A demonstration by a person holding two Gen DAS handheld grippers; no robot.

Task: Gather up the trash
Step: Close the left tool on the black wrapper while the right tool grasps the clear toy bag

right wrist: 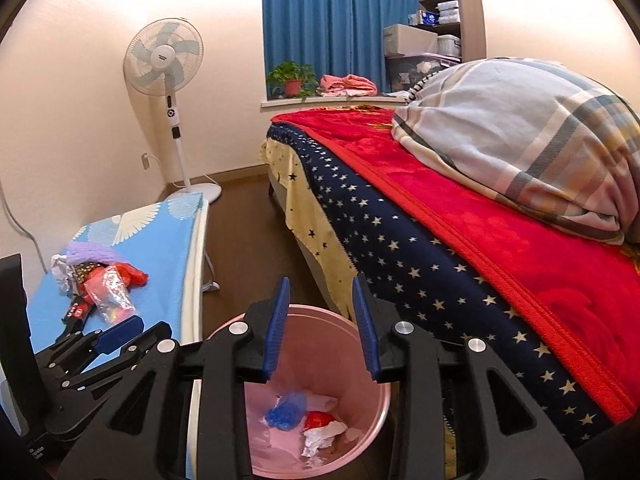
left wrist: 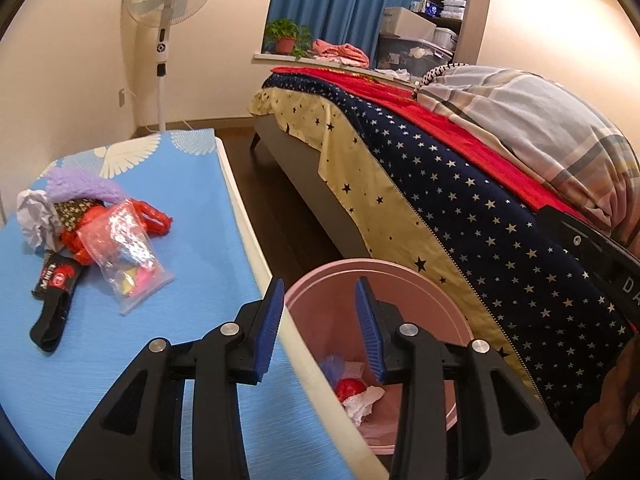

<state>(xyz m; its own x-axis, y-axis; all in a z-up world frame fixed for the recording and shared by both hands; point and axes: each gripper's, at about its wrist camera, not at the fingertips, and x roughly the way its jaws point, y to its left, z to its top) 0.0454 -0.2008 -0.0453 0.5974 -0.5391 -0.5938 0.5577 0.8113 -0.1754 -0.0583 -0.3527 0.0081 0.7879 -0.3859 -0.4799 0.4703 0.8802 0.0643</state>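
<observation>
A pink trash bin stands on the floor between the blue-topped table and the bed. It holds crumpled white paper, a red scrap and a blue scrap. A trash pile lies on the table: a clear plastic bag, a red bag, white crumpled paper, a purple fluffy piece, a black wrapper. My left gripper is open and empty above the table edge and bin. My right gripper is open and empty above the bin.
The bed with star-patterned cover, red blanket and striped duvet fills the right. A white standing fan stands in the far corner. Dark wood floor runs between table and bed. A plant pot sits on the windowsill.
</observation>
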